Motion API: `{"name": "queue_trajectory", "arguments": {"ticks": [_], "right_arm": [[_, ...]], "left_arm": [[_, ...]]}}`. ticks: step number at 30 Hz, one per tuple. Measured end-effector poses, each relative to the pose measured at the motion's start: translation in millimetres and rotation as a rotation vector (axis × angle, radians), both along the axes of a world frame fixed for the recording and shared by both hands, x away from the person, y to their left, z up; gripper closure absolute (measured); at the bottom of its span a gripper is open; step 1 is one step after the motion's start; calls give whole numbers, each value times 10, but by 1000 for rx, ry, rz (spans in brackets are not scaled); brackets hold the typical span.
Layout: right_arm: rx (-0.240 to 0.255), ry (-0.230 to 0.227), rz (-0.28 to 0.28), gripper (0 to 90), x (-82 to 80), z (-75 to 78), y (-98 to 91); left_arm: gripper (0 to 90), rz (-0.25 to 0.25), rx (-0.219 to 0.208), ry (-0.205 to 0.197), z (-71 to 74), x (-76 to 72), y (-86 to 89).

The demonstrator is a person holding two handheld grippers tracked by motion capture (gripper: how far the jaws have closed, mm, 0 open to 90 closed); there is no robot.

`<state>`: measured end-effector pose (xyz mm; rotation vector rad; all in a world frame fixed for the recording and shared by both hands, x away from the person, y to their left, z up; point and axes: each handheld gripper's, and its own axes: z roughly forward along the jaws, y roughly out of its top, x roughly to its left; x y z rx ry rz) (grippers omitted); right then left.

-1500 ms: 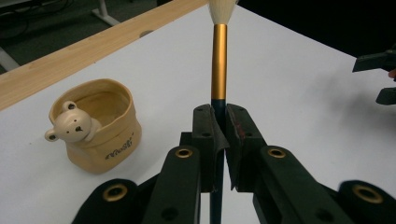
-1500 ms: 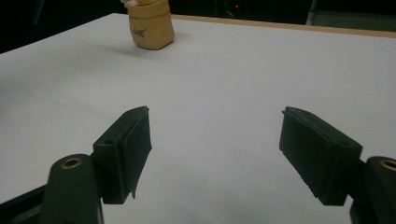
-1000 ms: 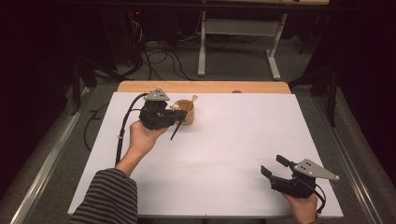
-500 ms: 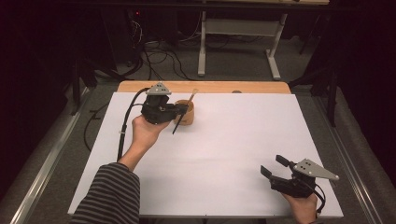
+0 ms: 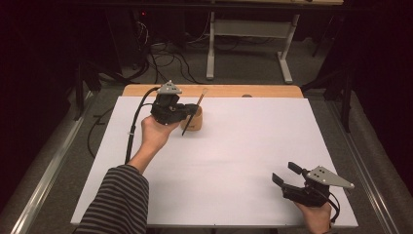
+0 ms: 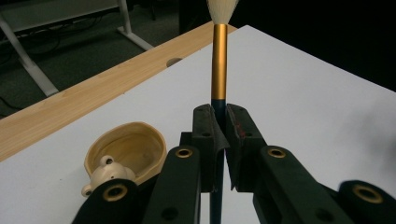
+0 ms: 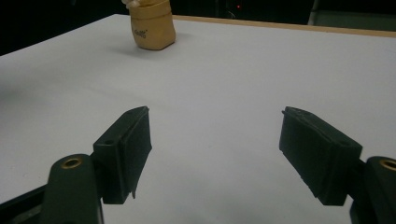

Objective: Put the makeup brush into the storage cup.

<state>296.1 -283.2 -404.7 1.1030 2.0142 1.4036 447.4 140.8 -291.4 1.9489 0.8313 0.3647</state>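
A tan ceramic cup (image 5: 196, 122) stands on the white sheet near the far left; in the left gripper view the cup (image 6: 125, 150) lies low at left, with a small pale figure on its rim. My left gripper (image 5: 187, 113) hovers right beside the cup, shut on a thin brush (image 5: 192, 113) that slants up and away. The left gripper (image 6: 220, 116) pinches the dark handle just under the brush's gold ferrule (image 6: 219, 60), with white bristles above. My right gripper (image 5: 286, 173) rests open near the front right corner. Between the wide-apart jaws of the right gripper (image 7: 215, 135) is only bare sheet, the cup (image 7: 153, 23) far off.
The white sheet (image 5: 243, 161) covers most of the table. A strip of bare wood (image 5: 229, 91) with a small hole runs along the far edge. Beyond it are cables and white desk legs (image 5: 210, 48) on the floor.
My left gripper has drifted slightly toward the far edge with the brush still in it, staying beside the cup. The right gripper has stayed put.
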Motion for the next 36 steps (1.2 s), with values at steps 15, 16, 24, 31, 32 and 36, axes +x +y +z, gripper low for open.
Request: {"name": "queue_trajectory", "arguments": {"ticks": [15,16,24,31,32,36], "right_arm": [[-5,4,5,268,0,-1,6],[-6,0,6,268,0,-1,6],[-1,5,8,268,-3,0,1],[-3,3,13,268,-5,1,9],[-2,4,13,268,-5,0,9],[1,5,14,268,-3,0,2]], "left_arm": [[830,36,0,-10,-6,158,-48],[830,37,2,-9,-11,167,-44],[830,72,-28,2,-54,256,-39],[831,96,-40,4,-80,296,-44],[830,94,-39,3,-79,304,-40],[831,97,-40,-7,-92,324,-42]]}}
